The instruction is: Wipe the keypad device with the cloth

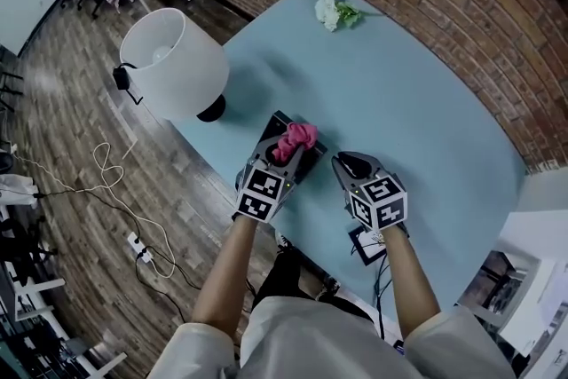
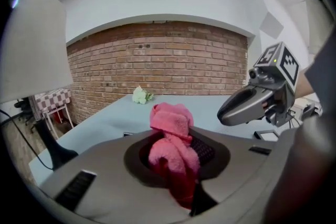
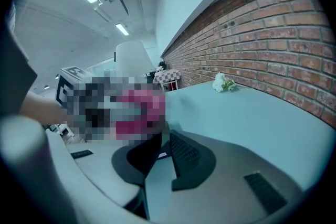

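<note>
My left gripper (image 1: 289,155) is shut on a bunched pink cloth (image 1: 298,137), which rests on top of the black keypad device (image 1: 278,122) near the table's front-left edge. In the left gripper view the pink cloth (image 2: 170,147) fills the gap between the jaws and hides the device. Just right of the device, my right gripper (image 1: 350,162) hovers above the table; its jaws (image 3: 166,140) are together with nothing in them. From the left gripper view, the right gripper (image 2: 251,104) shows at the right.
A white-shaded lamp (image 1: 174,62) stands at the table's left edge, close behind the device. White flowers (image 1: 331,10) lie at the far end near the brick wall. A small black-framed card (image 1: 365,246) sits by the near table edge (image 1: 312,255).
</note>
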Demonstrator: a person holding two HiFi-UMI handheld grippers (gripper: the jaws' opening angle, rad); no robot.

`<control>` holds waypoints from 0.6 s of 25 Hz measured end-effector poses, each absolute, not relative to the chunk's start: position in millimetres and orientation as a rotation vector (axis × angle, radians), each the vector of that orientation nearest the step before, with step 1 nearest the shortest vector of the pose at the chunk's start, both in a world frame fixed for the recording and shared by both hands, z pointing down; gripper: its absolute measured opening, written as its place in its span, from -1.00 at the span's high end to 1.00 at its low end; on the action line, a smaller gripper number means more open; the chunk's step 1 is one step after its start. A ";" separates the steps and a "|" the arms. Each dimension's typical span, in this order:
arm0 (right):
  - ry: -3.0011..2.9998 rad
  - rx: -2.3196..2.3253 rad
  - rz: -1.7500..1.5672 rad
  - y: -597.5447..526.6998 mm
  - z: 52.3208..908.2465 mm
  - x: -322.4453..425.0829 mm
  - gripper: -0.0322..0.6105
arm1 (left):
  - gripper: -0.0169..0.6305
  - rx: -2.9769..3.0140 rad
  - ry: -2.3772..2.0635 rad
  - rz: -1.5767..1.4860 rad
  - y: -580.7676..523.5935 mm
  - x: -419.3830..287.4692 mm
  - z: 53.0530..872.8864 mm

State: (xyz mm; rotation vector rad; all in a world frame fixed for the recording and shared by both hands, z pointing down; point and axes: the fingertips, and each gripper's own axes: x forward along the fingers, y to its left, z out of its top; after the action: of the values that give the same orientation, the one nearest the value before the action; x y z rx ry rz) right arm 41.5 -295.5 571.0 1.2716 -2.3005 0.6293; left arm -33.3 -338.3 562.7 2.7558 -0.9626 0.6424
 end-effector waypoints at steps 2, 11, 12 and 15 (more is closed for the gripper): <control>-2.298 1.280 0.634 -294.8 570.1 45.6 0.67 | 0.65 2.754 -0.958 0.657 -334.1 -33.3 568.3; -2.295 1.275 0.662 -294.2 575.5 45.8 0.67 | 0.64 2.721 -0.932 0.758 -311.5 -48.1 600.1; -2.297 1.271 0.662 -294.3 575.6 44.6 0.67 | 0.64 2.713 -0.928 0.775 -308.8 -51.3 605.0; -2.302 1.261 0.662 -294.0 575.5 41.9 0.67 | 0.64 2.677 -0.917 0.799 -300.2 -59.1 617.3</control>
State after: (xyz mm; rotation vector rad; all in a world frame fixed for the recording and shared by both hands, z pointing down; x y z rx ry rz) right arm 41.9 -294.0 575.5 1.2611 -2.3017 0.6622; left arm -59.1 -300.2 617.3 2.6773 -0.9166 0.7987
